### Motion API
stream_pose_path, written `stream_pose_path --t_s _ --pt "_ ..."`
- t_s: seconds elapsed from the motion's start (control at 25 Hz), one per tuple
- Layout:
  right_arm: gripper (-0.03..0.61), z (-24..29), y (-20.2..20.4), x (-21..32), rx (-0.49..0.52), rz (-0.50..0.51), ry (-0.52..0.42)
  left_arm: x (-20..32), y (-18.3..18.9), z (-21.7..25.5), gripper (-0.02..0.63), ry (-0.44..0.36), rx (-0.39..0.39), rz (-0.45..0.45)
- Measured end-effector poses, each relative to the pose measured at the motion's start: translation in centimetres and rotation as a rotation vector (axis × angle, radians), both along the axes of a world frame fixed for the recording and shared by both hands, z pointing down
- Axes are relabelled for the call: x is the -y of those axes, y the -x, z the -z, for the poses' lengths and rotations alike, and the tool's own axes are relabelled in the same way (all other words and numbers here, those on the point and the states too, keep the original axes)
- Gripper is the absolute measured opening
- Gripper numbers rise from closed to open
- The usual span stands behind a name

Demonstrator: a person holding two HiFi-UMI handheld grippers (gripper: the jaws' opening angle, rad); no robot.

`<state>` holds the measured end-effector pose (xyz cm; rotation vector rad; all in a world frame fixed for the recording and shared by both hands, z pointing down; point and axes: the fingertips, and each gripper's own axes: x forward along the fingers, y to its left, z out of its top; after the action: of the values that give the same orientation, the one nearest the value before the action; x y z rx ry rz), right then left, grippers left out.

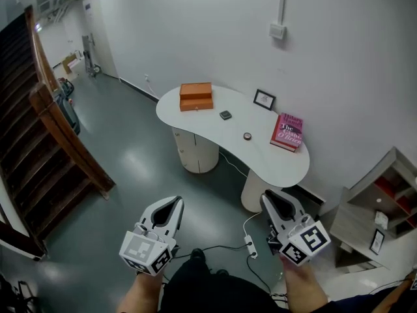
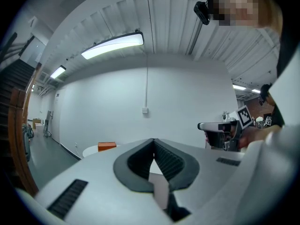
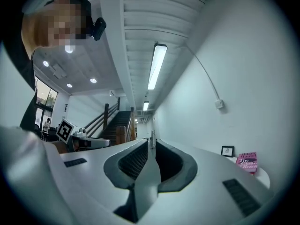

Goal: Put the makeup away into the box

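**Task not begun**

I see two small pieces, I think the makeup: a dark square case and a round pot. They lie on the white table, apart from the orange box, which looks closed. My left gripper and right gripper are both closed and empty, far from the table. All the work is left to do.

Here's an open, office-like hall: a curved white tabletop against a bare white wall, a wooden staircase off to its left, glossy grey floor around it, a shelf unit to its right, and a strip light on the ribbed ceiling.
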<state>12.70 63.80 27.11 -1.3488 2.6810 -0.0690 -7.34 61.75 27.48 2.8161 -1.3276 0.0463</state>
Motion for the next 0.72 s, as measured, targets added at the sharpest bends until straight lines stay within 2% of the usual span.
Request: stream_pose_path --t_s 0.32,0.56,0.72 --pt "0.038 -1.3 0.5 5.0 0.002 -0.005 0.031 5.3 0.4 -1.4 0.005 0.017 -0.011 -0.016" --pt "0.038 -2.1 1.3 12.4 0.017 -0.038 0.053 13.0 1.8 -2.4 0.005 0.031 -0.007 -0.048" --pt "0.038 -2.3 3.7 18.0 0.018 -0.045 0.074 18.7 3.8 -2.3 0.005 0.040 0.001 -0.069"
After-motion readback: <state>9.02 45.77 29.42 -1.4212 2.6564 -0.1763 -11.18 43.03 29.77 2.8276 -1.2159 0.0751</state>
